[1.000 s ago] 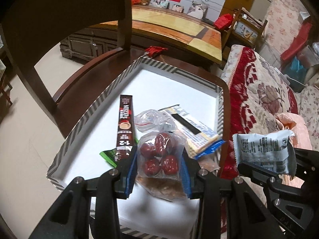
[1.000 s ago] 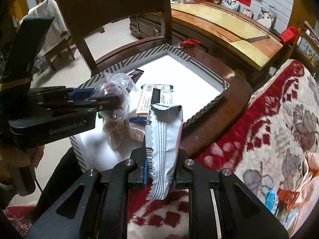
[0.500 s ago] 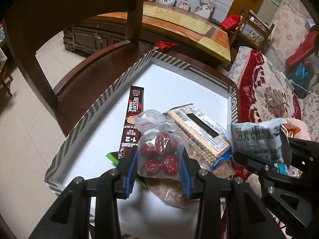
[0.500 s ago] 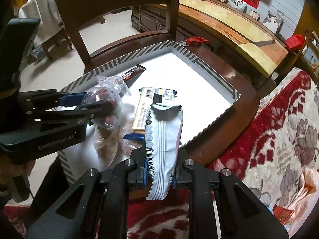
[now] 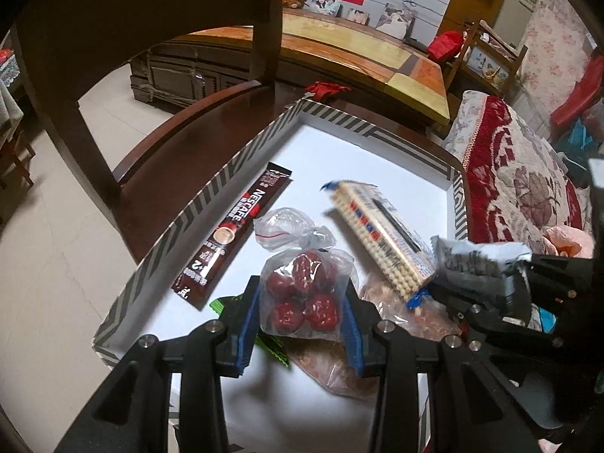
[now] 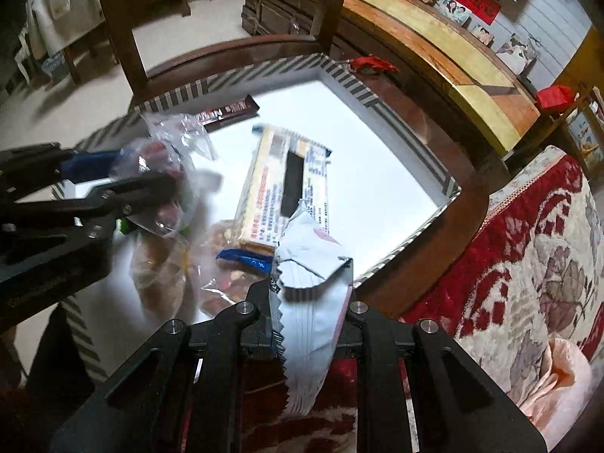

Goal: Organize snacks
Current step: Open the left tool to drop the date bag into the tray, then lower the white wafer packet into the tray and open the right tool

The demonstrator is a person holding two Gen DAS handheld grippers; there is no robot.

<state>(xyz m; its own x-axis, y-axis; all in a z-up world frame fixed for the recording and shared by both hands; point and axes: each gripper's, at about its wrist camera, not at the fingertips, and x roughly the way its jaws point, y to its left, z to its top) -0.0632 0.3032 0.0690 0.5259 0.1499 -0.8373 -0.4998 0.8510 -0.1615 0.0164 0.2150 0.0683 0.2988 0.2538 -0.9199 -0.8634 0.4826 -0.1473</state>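
My left gripper (image 5: 302, 298) is shut on a clear bag of red dates (image 5: 302, 294), held just above the white box (image 5: 377, 162) with the striped rim. My right gripper (image 6: 309, 302) is shut on a silver-white snack packet (image 6: 313, 302) at the box's near right edge; it also shows in the left wrist view (image 5: 479, 264). In the box lie a Nescafe stick (image 5: 234, 230), a yellow cracker pack (image 5: 381, 238), a green packet (image 5: 264, 339) and a clear bag of brown snacks (image 5: 339, 362).
The box sits on a dark wooden chair seat (image 5: 181, 158) with its backrest (image 5: 151, 19) behind. A red floral sofa cover (image 6: 528, 264) lies to the right. A long wooden table (image 5: 358, 49) stands beyond.
Both grippers have moved forward over the box with their snacks still held. The silver packet's top has bent over.
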